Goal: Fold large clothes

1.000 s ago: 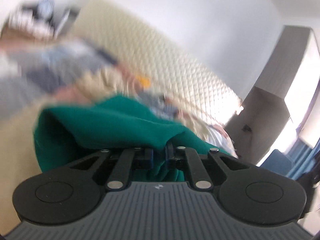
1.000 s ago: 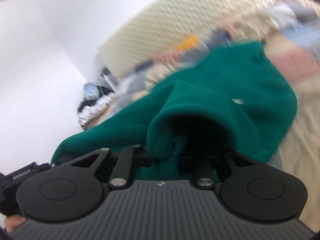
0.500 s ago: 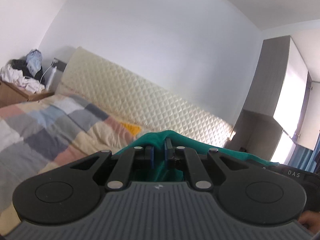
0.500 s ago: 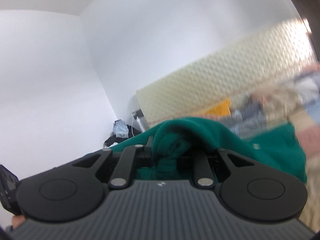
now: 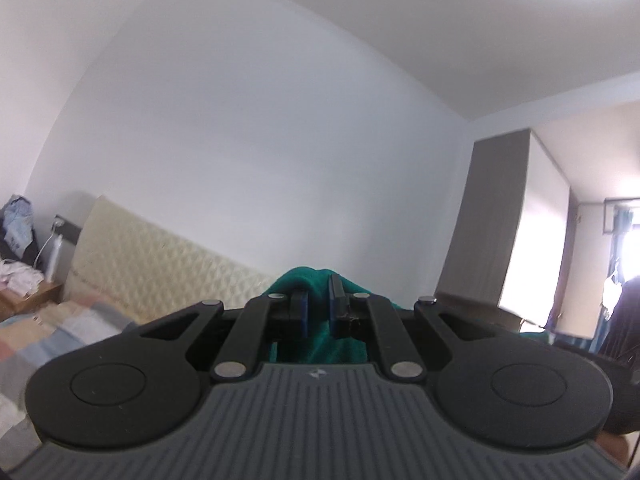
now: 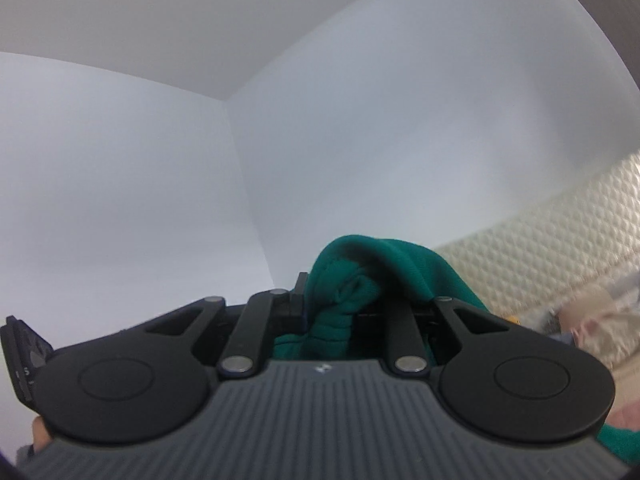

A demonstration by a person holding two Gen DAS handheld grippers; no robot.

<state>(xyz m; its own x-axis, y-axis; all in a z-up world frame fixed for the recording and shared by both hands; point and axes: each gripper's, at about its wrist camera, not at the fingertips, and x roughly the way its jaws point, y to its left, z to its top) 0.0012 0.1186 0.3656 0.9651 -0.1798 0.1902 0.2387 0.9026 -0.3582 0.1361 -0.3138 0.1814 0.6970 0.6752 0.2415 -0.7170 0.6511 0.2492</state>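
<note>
Left wrist view, green garment (image 5: 316, 280) pinched between clenched jaws, right jaws likewise gripping it.

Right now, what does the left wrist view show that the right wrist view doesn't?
Only the left wrist view: a grey wardrobe, a bright window, a cluttered nightstand. Only the right wrist view: the room's bare wall corner. Both: the green garment clamped in the left gripper and right gripper, plus the quilted headboard.
</note>
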